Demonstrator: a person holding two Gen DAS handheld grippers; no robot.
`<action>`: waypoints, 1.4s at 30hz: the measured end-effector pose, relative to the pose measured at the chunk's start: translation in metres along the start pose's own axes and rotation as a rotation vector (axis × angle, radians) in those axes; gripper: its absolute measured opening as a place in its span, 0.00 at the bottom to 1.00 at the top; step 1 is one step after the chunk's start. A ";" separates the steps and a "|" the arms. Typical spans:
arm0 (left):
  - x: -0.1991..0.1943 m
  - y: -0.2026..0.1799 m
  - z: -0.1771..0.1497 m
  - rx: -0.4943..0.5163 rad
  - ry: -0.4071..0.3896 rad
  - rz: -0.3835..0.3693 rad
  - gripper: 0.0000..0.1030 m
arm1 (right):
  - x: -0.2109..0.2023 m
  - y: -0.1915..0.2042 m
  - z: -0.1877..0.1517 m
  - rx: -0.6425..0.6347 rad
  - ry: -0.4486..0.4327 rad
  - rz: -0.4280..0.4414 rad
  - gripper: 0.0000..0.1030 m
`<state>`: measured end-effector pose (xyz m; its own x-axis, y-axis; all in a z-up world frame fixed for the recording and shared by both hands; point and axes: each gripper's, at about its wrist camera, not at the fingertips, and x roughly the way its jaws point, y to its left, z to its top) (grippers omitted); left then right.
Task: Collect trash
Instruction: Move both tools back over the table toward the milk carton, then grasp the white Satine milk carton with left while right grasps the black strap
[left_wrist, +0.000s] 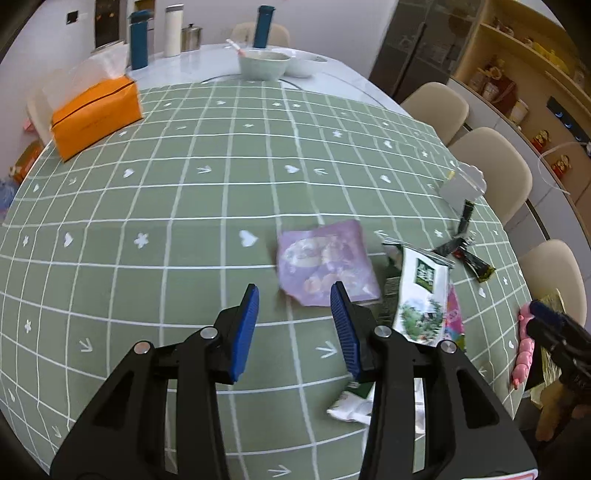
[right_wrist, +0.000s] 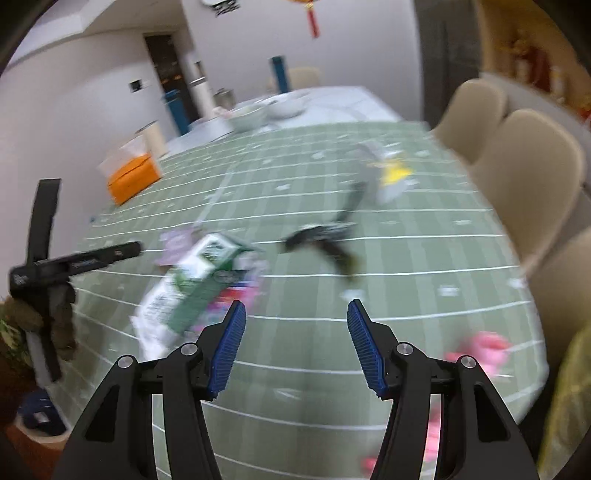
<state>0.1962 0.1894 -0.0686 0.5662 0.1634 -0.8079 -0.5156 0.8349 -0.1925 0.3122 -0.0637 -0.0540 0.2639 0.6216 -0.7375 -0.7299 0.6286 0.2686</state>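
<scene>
Trash lies scattered on the green checked tablecloth (left_wrist: 184, 206). My left gripper (left_wrist: 295, 291) hovers open and empty, its right finger over the near corner of a purple wrapper (left_wrist: 327, 264). To the right lie a green-and-white packet (left_wrist: 421, 295), dark sachets (left_wrist: 465, 251), a silver wrapper (left_wrist: 461, 184) and a crumpled white wrapper (left_wrist: 351, 406). My right gripper (right_wrist: 297, 306) is open over bare cloth, nothing between its fingers. In its blurred view the green-and-white packet (right_wrist: 199, 273) is just left of its left finger, the dark sachets (right_wrist: 325, 236) lie ahead and a pink item (right_wrist: 480, 343) sits at the right.
An orange tissue box (left_wrist: 96, 114) stands at the far left. Bowls (left_wrist: 264, 64), flasks (left_wrist: 138, 40) and a steel pot (left_wrist: 191, 37) crowd the far end. Beige chairs (left_wrist: 491, 166) line the table's right side. A pink toy (left_wrist: 524, 350) lies at the right edge.
</scene>
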 end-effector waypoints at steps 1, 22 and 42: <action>-0.001 0.005 0.000 -0.012 -0.005 0.006 0.38 | 0.007 0.009 0.003 -0.003 0.006 0.015 0.53; 0.020 -0.081 -0.013 0.229 0.124 -0.257 0.58 | -0.012 -0.060 0.026 0.136 -0.051 -0.204 0.53; 0.017 -0.086 -0.013 0.185 0.165 -0.159 0.46 | 0.078 -0.049 0.047 -0.112 0.071 -0.171 0.53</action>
<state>0.2418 0.1136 -0.0730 0.5107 -0.0524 -0.8582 -0.2941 0.9273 -0.2316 0.3985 -0.0239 -0.0956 0.3478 0.4731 -0.8094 -0.7449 0.6637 0.0678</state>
